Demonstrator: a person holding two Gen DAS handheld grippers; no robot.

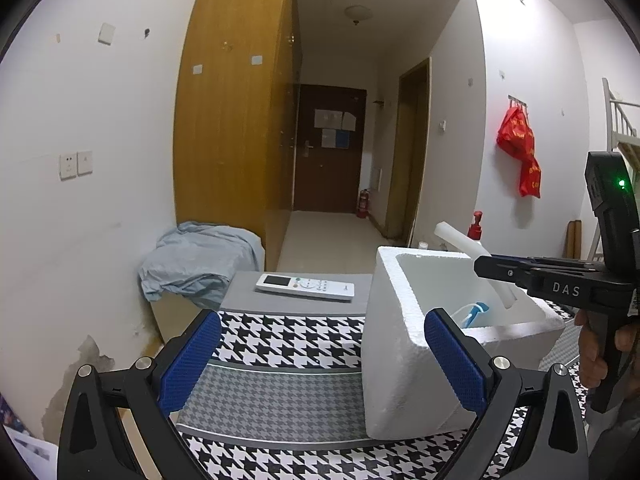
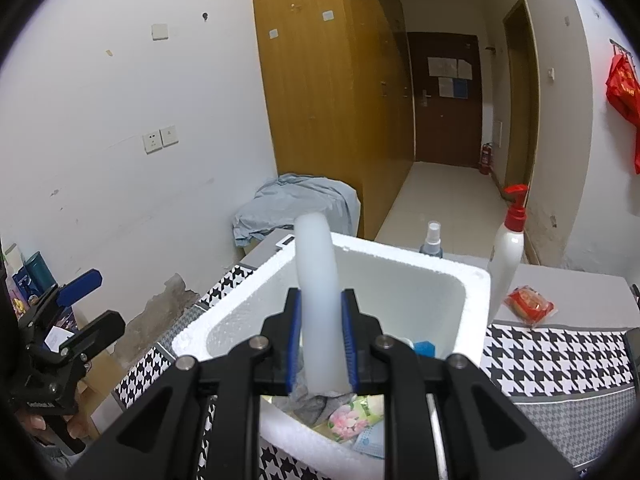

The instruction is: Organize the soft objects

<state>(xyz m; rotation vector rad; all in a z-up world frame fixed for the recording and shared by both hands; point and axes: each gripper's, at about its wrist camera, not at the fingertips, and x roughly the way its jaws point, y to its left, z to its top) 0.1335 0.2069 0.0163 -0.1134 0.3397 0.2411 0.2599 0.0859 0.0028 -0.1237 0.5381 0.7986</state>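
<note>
"das" in pale letters on the right gripper's [image 1: 486, 268] black body; other labels seem unreadable.

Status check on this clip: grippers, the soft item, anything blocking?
Right gripper shut on white foam tube, over the foam box. Left gripper open, empty, beside the box. Cloth and packets already inside; nothing blocking.

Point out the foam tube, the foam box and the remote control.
foam tube [image 2: 318, 280], right wrist view, middle of its length.
foam box [image 1: 394, 344], left wrist view, outer side wall.
remote control [image 1: 306, 287], left wrist view, button face.
</note>
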